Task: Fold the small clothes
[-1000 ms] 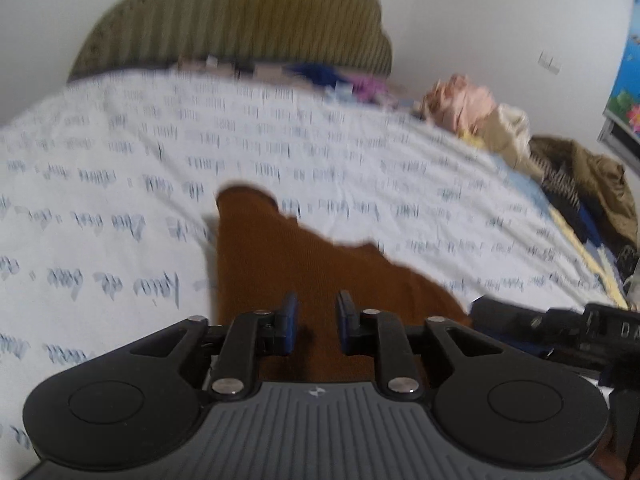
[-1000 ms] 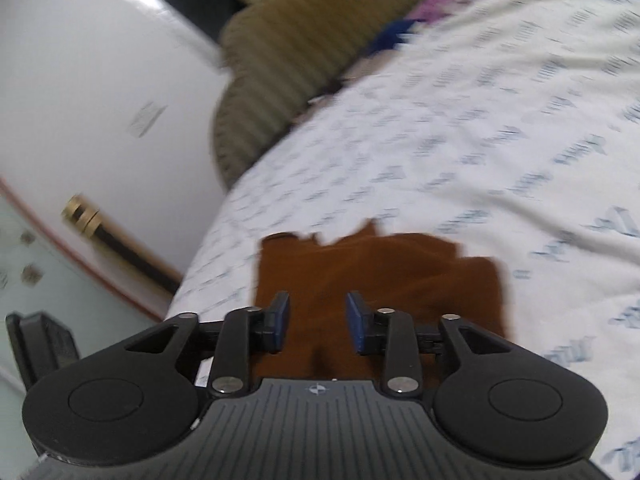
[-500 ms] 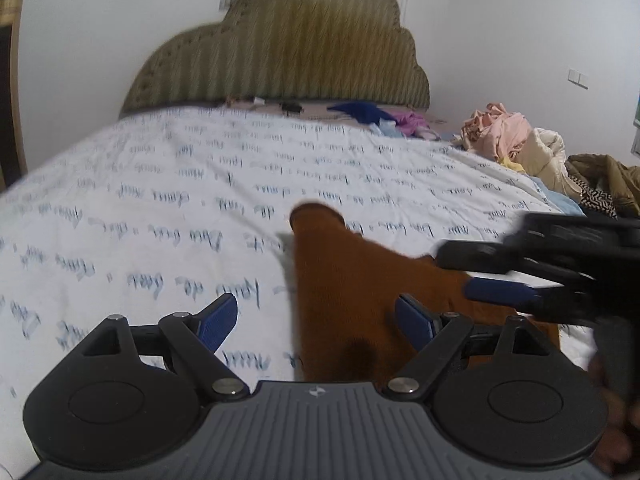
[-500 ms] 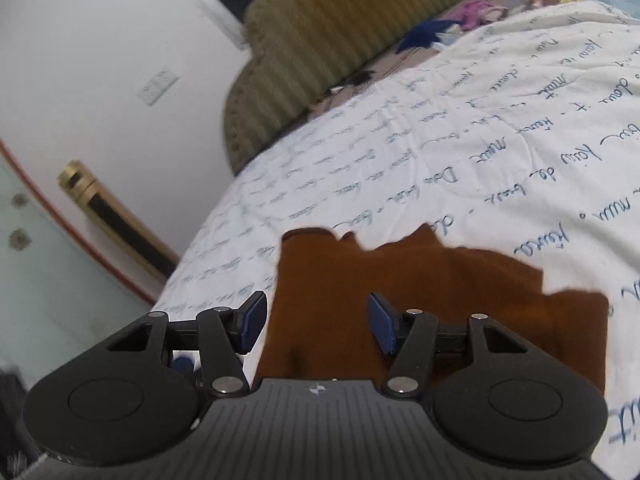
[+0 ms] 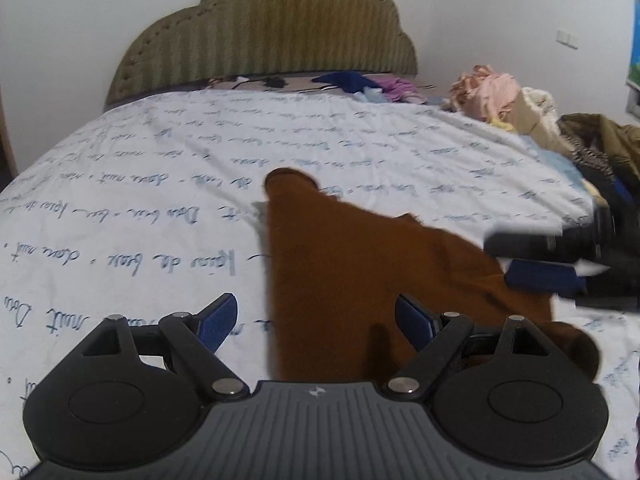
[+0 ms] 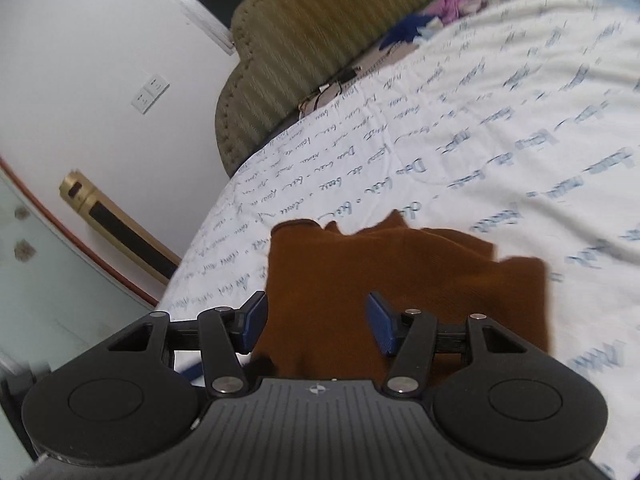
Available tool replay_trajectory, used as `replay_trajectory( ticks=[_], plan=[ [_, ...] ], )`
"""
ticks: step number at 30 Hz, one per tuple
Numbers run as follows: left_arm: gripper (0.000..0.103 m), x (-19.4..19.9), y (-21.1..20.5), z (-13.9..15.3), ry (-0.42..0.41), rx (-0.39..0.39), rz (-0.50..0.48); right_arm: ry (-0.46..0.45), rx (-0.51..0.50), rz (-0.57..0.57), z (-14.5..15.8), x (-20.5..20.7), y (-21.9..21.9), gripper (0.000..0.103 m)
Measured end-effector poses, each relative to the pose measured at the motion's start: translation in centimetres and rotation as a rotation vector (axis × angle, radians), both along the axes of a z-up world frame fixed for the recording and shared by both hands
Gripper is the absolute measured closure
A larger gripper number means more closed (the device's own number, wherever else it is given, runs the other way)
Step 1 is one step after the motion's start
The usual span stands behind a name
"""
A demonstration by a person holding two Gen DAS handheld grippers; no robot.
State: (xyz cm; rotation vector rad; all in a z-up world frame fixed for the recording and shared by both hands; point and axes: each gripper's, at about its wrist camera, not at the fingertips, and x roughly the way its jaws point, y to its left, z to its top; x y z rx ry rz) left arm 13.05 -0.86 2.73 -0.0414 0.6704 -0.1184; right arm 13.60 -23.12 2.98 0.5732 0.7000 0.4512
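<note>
On the bed (image 5: 160,168), covered by a white sheet with blue script, a brown garment (image 5: 360,272) lies flat, while the left claw (image 5: 316,320) hovers spread wide over its edge and the right claw (image 6: 316,320) hangs spread above it, pinching nothing.

One brown knit garment (image 5: 360,272) is lying on one white script-printed bedsheet (image 5: 160,168). Two black blue-padded grippers are showing, left gripper (image 5: 316,322) and right gripper (image 6: 316,324). One olive padded headboard (image 5: 272,36) is standing behind.
</note>
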Motion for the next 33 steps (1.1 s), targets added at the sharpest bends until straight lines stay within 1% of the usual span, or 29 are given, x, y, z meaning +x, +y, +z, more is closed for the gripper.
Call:
replay_trajectory(
  ticks=[1,3,5,7,9,10,12,15,19,21,24,27,29,33],
  plan=[
    [0.016,-0.2,-0.5,0.1,-0.004,0.009,-0.013,-0.015,-0.039,-0.002,0.1,-1.0,-0.1,0.047],
    [0.016,-0.6,-1.6,-0.1,-0.008,0.05,-0.041,-0.04,-0.139,-0.017,-0.1,-2.6,0.0,0.047],
    [0.016,-0.8,-2.8,-0.8,0.006,0.103,-0.048,-0.029,-0.226,-0.02,-1.0,-3.4,0.2,0.047],
    [0.017,-0.8,-3.5,-1.6,0.032,0.135,-0.046,-0.021,-0.256,-0.021,-2.2,-3.7,0.3,0.047],
    [0.017,-0.9,-3.8,-2.3,0.04,0.139,-0.032,-0.001,-0.295,-0.04,-3.1,-3.4,0.4,0.045],
    [0.017,-0.9,-3.8,-2.5,0.041,0.136,-0.027,0.013,-0.29,-0.049,-3.5,-3.1,0.3,0.041],
    [0.016,-0.9,-3.5,-2.5,0.049,0.121,-0.018,0.022,-0.262,-0.054,-4.0,-2.7,-0.1,0.04],
    [0.016,-0.8,-3.2,-2.4,0.06,0.103,-0.008,0.001,-0.269,-0.047,-3.6,-3.2,0.0,0.04],
    [0.016,-1.3,-3.2,-2.0,0.051,0.109,-0.003,-0.045,-0.235,-0.064,-2.5,-4.6,-0.5,0.04],
    [0.016,-1.8,-3.3,-1.8,0.041,0.124,-0.003,-0.082,-0.253,-0.058,-1.8,-5.6,-0.4,0.04],
    [0.016,-2.8,-3.2,-1.3,0.035,0.137,-0.002,-0.131,-0.305,-0.055,-1.1,-7.1,0.3,0.039],
    [0.016,-4.5,-2.4,-0.6,0.004,0.099,0.01,-0.172,-0.342,-0.053,-0.7,-8.8,0.9,0.039],
    [0.016,-5.8,-1.8,0.0,-0.034,0.092,0.025,-0.176,-0.339,-0.044,-0.8,-9.8,1.1,0.038],
    [0.016,-8.4,-0.3,1.0,-0.074,0.073,0.08,-0.17,-0.34,-0.039,-1.1,-11.2,1.4,0.037]
  ],
)
